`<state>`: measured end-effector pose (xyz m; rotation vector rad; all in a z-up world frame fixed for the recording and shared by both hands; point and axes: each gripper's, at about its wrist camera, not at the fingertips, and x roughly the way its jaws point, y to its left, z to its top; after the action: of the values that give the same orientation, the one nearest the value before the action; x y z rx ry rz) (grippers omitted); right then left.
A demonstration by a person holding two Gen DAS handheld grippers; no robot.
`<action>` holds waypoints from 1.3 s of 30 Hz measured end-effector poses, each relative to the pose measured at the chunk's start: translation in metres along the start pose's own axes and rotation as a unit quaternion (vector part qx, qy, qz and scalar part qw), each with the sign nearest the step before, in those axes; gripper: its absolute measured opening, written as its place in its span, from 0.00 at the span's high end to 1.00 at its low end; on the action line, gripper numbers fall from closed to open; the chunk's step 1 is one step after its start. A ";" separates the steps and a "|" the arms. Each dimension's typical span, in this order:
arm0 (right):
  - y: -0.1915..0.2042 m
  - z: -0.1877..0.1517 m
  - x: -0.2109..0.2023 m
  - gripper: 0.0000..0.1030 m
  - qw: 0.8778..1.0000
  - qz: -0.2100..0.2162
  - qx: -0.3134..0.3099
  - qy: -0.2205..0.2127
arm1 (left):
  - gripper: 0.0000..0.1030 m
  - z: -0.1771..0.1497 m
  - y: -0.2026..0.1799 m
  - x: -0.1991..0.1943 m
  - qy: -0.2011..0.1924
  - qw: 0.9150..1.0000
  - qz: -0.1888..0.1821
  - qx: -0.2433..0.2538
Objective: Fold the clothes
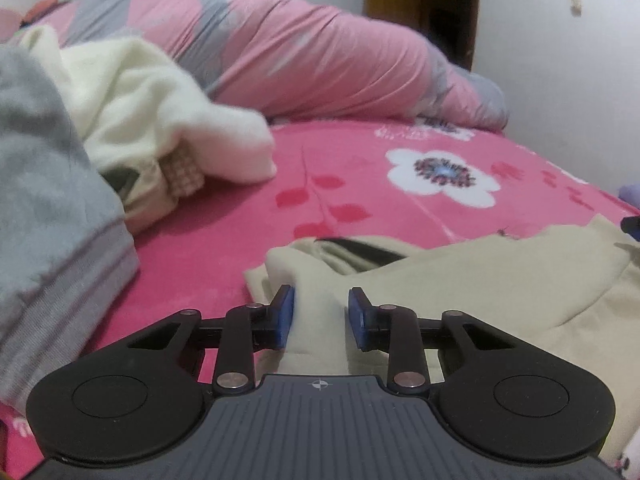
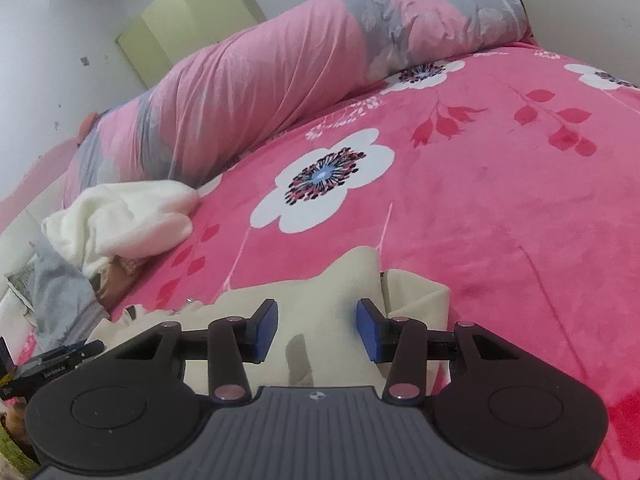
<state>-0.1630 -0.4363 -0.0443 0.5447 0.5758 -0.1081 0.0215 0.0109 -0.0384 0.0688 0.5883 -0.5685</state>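
Left wrist view: left gripper straddles a beige garment ridge beside the grey heap, pads not yet pinching; right gripper open over its other corner. Pinch both fully before lifting.

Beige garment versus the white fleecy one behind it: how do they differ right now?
The beige garment lies spread fairly flat, near, between the left gripper pads. The white fleecy garment sits bunched in a heap, farther back, untouched. Both rest on the pink floral blanket.
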 end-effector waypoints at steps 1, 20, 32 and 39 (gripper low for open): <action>0.000 0.000 0.003 0.59 1.000 -0.003 -0.002 0.002 | 0.81 0.001 0.002 0.001 -0.002 1.000 0.001 -0.007; -0.031 -0.007 -0.012 0.95 0.994 -0.005 0.094 -0.061 | 0.96 0.032 0.005 0.019 -0.083 0.995 0.002 -0.056; -0.009 -0.012 0.004 0.62 0.992 -0.123 0.003 -0.032 | 0.62 0.020 0.003 0.040 -0.003 0.997 0.081 -0.007; 0.031 0.003 -0.030 0.64 0.988 -0.125 -0.038 -0.087 | 0.53 0.036 0.000 0.005 -0.035 0.995 0.083 -0.042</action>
<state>-0.1795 -0.4125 -0.0116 0.3831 0.4728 -0.3663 0.0429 0.0004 -0.0108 0.0187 0.5315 -0.3823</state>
